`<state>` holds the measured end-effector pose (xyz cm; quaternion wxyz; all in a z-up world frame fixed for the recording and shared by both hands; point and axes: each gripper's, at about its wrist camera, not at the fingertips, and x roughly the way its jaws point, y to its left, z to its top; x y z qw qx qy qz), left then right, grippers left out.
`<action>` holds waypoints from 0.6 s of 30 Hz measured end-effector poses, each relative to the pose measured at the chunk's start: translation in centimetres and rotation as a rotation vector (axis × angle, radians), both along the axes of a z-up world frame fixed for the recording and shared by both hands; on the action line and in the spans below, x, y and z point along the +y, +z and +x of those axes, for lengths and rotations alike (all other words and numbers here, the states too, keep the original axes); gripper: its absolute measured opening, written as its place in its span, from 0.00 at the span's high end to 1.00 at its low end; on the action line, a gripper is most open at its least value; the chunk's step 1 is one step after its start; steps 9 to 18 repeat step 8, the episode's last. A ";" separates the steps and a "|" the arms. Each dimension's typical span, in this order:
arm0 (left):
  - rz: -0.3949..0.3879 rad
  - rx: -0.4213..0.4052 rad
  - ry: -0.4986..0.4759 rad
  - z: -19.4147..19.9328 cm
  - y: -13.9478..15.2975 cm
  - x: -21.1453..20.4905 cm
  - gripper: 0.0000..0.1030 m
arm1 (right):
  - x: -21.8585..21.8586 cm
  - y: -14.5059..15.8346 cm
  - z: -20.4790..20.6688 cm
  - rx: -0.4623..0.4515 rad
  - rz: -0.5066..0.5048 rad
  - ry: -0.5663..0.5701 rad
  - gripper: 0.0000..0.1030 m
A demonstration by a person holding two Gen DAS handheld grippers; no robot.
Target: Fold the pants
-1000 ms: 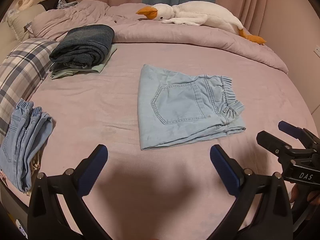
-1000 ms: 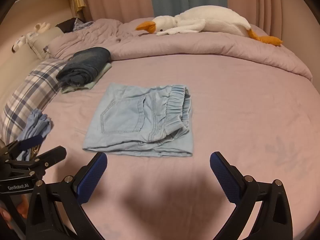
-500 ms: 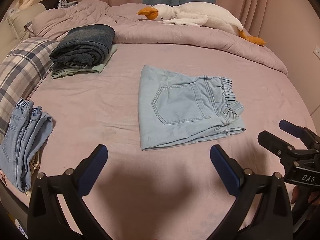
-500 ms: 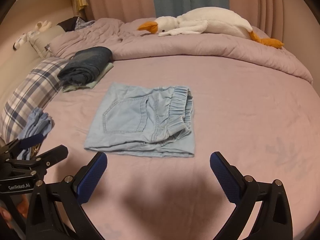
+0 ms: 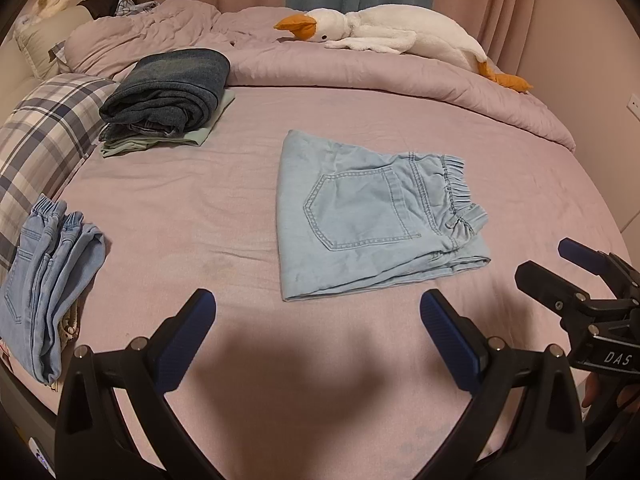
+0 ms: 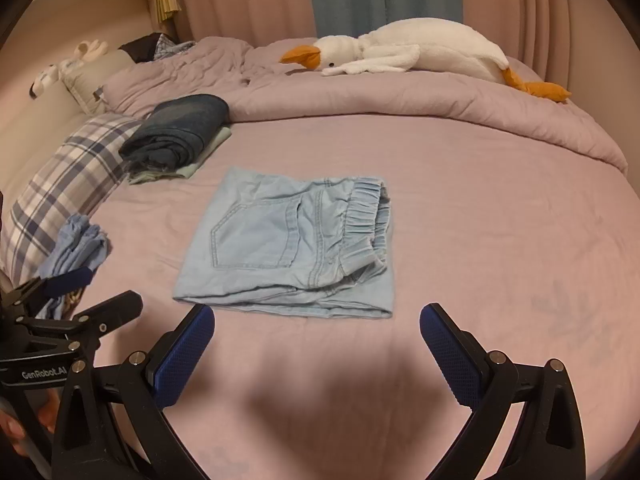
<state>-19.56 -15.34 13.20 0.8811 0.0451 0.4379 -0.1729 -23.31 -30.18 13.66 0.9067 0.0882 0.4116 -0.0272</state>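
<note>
The light blue pants (image 5: 368, 216) are folded into a squarish packet lying flat around the middle of the bed (image 5: 200, 208), back pocket facing up and the gathered elastic waistband bunched along its right side, layers stacked at the near edge. Left gripper (image 5: 318, 332) and right gripper (image 6: 316, 340) both hang over the bed's near edge with fingers spread wide, gripping nothing. Dark folded jeans (image 5: 172, 88) sit toward the far left corner, and a stuffed goose (image 5: 392, 36) lies along the far edge.
</note>
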 end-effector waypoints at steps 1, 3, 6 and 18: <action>-0.003 -0.001 -0.001 0.0 0.0 0.0 0.01 | 0.0 0.0 0.0 0.000 -0.002 0.000 0.01; -0.005 -0.005 0.002 -0.1 0.1 0.0 0.01 | 0.1 0.0 0.0 -0.001 -0.003 0.001 0.01; -0.009 -0.003 0.001 -0.1 0.1 -0.1 0.01 | 0.1 0.0 0.0 -0.001 -0.005 0.001 0.01; -0.012 -0.001 0.000 -0.1 0.1 -0.1 0.01 | 0.1 0.0 0.0 -0.002 -0.005 0.002 0.01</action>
